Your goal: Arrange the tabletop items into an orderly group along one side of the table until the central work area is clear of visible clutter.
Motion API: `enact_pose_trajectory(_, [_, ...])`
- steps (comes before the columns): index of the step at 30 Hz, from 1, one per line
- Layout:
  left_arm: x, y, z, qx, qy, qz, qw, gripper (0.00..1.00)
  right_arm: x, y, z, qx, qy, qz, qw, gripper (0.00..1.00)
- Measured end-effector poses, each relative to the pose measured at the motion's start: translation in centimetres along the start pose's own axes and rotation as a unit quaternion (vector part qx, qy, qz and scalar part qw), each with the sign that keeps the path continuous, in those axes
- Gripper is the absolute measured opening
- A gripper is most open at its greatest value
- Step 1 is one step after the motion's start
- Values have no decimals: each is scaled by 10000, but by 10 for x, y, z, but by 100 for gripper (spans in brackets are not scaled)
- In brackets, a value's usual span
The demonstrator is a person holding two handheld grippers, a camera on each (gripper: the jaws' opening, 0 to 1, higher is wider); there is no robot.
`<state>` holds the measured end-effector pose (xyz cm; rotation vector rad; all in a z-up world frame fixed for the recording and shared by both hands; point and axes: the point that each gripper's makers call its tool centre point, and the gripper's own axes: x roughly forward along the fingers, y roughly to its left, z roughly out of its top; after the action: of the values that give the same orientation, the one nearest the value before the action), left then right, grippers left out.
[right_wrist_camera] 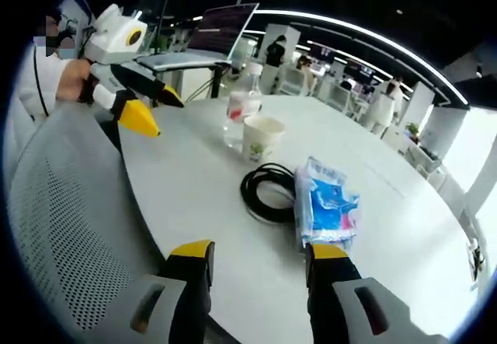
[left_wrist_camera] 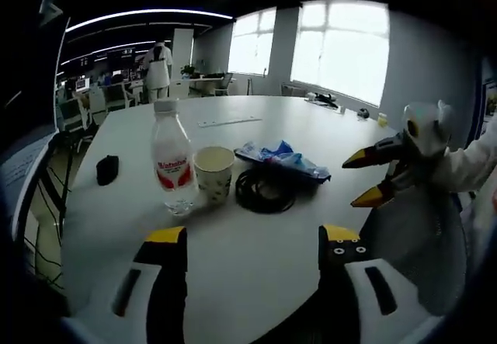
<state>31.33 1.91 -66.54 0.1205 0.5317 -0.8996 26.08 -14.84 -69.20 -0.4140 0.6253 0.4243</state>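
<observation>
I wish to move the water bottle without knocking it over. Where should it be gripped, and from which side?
Grip the water bottle on its labelled body, low, from the open table side facing the left gripper: it stands upright, and the paper cup crowds its other flank.

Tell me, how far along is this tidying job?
Partly done, it seems: the water bottle, paper cup, coiled black cable and blue packet already sit close together. Nothing is in hand; the left gripper and right gripper are open. A small black object lies apart, left to gather.
</observation>
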Motion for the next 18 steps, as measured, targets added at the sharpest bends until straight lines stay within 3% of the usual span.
enact_pose_trajectory(2, [0,-1,-2,63,56,-31,10000,64,1,0,-2,72,75,25,9999,47])
enact_pose_trajectory(5, [-3,-5,7,-13,-191,-149,9997,64,2,-1,-5,170,150,3,9997,48])
enact_pose_trajectory(12, [-4,-3,11,91,-281,-52,9995,59,4,-5,-9,328,251,-31,9991,48])
enact_pose_trajectory(18, [-1,-1,4,230,-85,26,9997,58,3,0,-2,322,98,100,9994,48])
